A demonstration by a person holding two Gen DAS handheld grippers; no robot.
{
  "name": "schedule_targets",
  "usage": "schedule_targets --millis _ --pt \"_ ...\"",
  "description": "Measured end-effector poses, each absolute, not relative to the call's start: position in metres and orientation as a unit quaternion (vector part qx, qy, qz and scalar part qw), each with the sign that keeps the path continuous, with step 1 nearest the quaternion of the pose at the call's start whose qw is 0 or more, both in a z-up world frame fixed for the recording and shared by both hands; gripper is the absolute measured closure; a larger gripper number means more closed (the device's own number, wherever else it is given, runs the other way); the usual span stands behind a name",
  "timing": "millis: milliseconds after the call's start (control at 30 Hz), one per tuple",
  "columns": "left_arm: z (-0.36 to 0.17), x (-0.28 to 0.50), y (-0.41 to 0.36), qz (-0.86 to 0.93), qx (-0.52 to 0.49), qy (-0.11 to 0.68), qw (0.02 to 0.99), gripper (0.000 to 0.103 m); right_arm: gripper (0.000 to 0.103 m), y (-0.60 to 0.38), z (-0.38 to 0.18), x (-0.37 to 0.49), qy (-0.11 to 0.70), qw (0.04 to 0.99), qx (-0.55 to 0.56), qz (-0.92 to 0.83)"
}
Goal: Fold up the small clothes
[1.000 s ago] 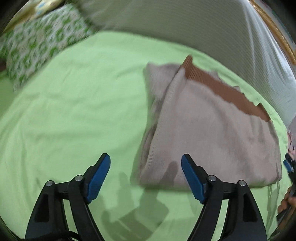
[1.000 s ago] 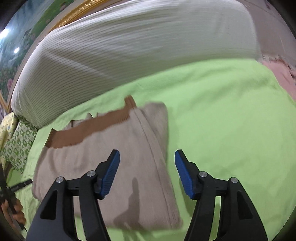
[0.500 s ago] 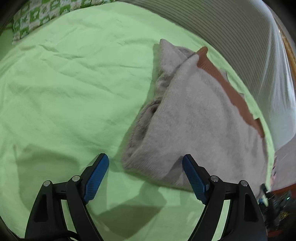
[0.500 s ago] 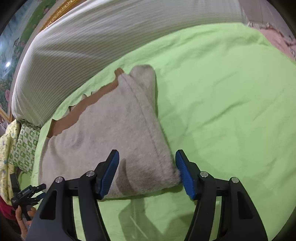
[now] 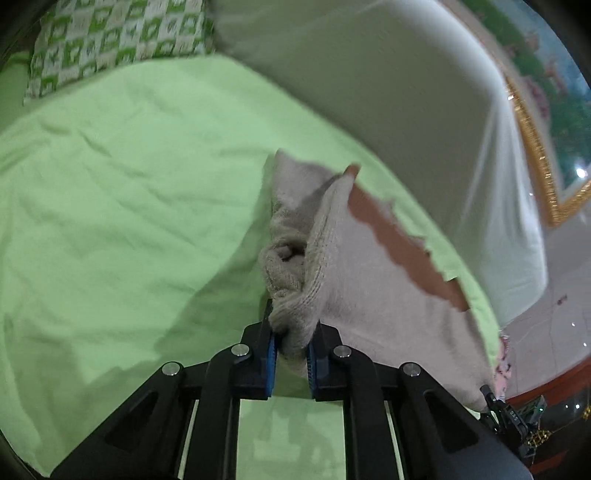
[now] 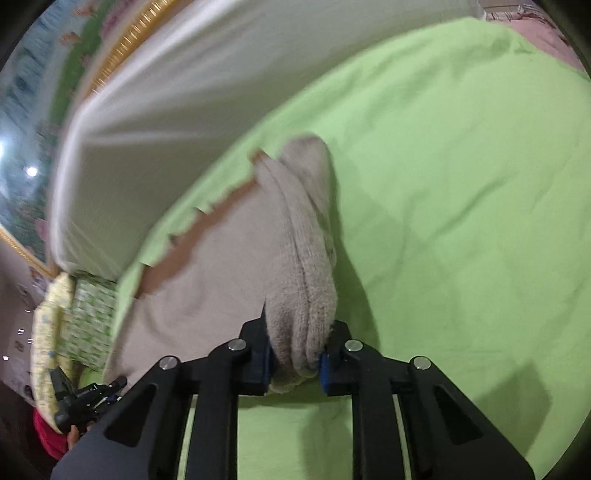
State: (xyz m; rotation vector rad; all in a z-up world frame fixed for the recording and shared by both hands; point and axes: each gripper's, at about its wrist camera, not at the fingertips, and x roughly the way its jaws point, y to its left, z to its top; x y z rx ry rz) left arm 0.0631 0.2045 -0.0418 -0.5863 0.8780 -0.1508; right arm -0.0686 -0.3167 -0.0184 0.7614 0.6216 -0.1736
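A folded beige knit sweater (image 5: 373, 280) with a brown ribbed hem lies on the green bed sheet (image 5: 129, 206). My left gripper (image 5: 291, 345) is shut on the sweater's near left corner, which bunches between the blue pads. In the right wrist view the same sweater (image 6: 229, 269) stretches off to the left, and my right gripper (image 6: 295, 363) is shut on its near right corner. The near edge between the two corners lifts slightly off the sheet.
A big white striped bolster (image 5: 388, 85) runs along the far side, also in the right wrist view (image 6: 207, 81). A green patterned pillow (image 5: 110, 33) lies at the far left. A pink cloth (image 6: 546, 33) lies at the far right.
Both grippers moved forward onto the sweater's near corners and closed on them. They were open and short of the sweater half a second ago.
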Motion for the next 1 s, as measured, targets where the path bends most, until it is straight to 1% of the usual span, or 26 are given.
schedule_targets --millis 100,233,267,300,333,367,433,467,567,633,700,767,900,967,1000 --pt "-0.038 0.059 0.202 -0.075 -0.247 0.42 0.87 0.092 0.084 -0.312 -0.007 -0.076 0.293 0.883 0.359 -0.069" --pt "-0.069 0.07 0.186 -0.063 -0.204 0.46 0.862 0.09 0.083 -0.307 -0.026 -0.069 0.339 0.878 0.326 -0.091" --pt "-0.078 0.071 0.184 -0.062 -0.196 0.472 0.857 0.089 0.082 -0.307 -0.035 -0.067 0.353 0.871 0.325 -0.101" --pt "-0.086 0.07 0.184 -0.062 -0.192 0.483 0.852 0.087 0.076 -0.307 -0.04 -0.065 0.363 0.868 0.322 -0.109" --pt "-0.091 0.068 0.185 -0.061 -0.19 0.488 0.85 0.081 0.074 -0.307 -0.043 -0.065 0.374 0.864 0.314 -0.122" --pt "-0.093 0.065 0.189 -0.055 -0.188 0.491 0.849 0.072 0.074 -0.308 -0.043 -0.066 0.376 0.864 0.309 -0.131" --pt "-0.088 0.056 0.205 -0.038 -0.186 0.478 0.858 0.064 0.065 -0.31 -0.036 -0.073 0.368 0.867 0.305 -0.141" --pt "-0.082 0.051 0.212 -0.028 -0.182 0.471 0.863 0.057 0.065 -0.311 -0.028 -0.078 0.358 0.873 0.297 -0.149" --pt "-0.055 0.042 0.227 -0.003 -0.167 0.435 0.885 0.056 0.064 -0.313 -0.007 -0.087 0.335 0.889 0.264 -0.168" --pt "-0.033 0.046 0.222 -0.01 -0.156 0.414 0.897 0.056 0.064 -0.311 0.009 -0.084 0.316 0.903 0.247 -0.152" --pt "-0.014 0.059 0.2 -0.054 -0.141 0.403 0.903 0.053 0.064 -0.303 0.017 -0.065 0.315 0.911 0.236 -0.123" --pt "-0.008 0.071 0.168 -0.091 -0.106 0.404 0.904 0.051 0.064 -0.288 0.022 -0.036 0.319 0.918 0.221 -0.082" --pt "-0.021 0.099 0.074 -0.182 0.017 0.417 0.89 0.051 0.064 -0.247 0.017 0.03 0.348 0.925 0.154 -0.004" --pt "-0.031 0.111 0.042 -0.204 0.062 0.419 0.883 0.042 0.062 -0.227 0.01 0.061 0.363 0.923 0.121 0.035" --pt "-0.038 0.12 0.03 -0.198 0.084 0.422 0.881 0.042 0.058 -0.217 0.005 0.079 0.377 0.919 0.1 0.057"
